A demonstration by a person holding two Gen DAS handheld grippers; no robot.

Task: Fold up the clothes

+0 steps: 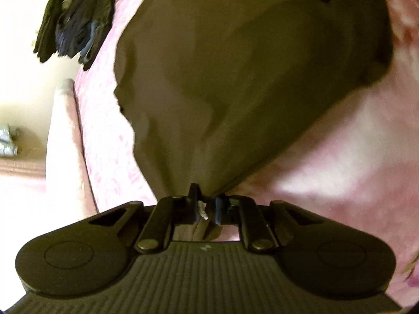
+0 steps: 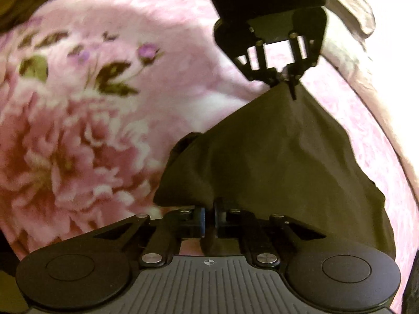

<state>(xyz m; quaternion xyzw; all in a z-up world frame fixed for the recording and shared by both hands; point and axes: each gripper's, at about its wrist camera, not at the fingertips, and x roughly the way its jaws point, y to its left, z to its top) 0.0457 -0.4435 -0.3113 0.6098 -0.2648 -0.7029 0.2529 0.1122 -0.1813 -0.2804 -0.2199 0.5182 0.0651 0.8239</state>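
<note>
Left wrist view: the left gripper (image 1: 208,204) is seen with its jaws drawn together, and a corner of the garment (image 1: 248,78) is pinched between them. From the pinch the dark olive cloth fans out and up across the frame, with soft creases radiating from the fingers. It is spread over a pink blanket (image 1: 327,157), which fills the right side and runs along the left edge of the cloth. A pile of dark clothes (image 1: 76,23) is seen at the upper left, near the blanket's edge and apart from the garment. A pale floor is visible beyond the blanket on the left.

In the right wrist view the right gripper (image 2: 208,217) is likewise closed, with an edge of the garment (image 2: 275,162) clamped between its fingers. The cloth is stretched from there up to the left gripper (image 2: 284,77), which is seen from the front at the upper right, pointing downward and gripping the far corner. Between the two grips the cloth is raised into a tent-like ridge, while its right part is draped down on the blanket (image 2: 78,130). Large pink flowers and green leaves are printed on the blanket. Both views are somewhat blurred.
</note>
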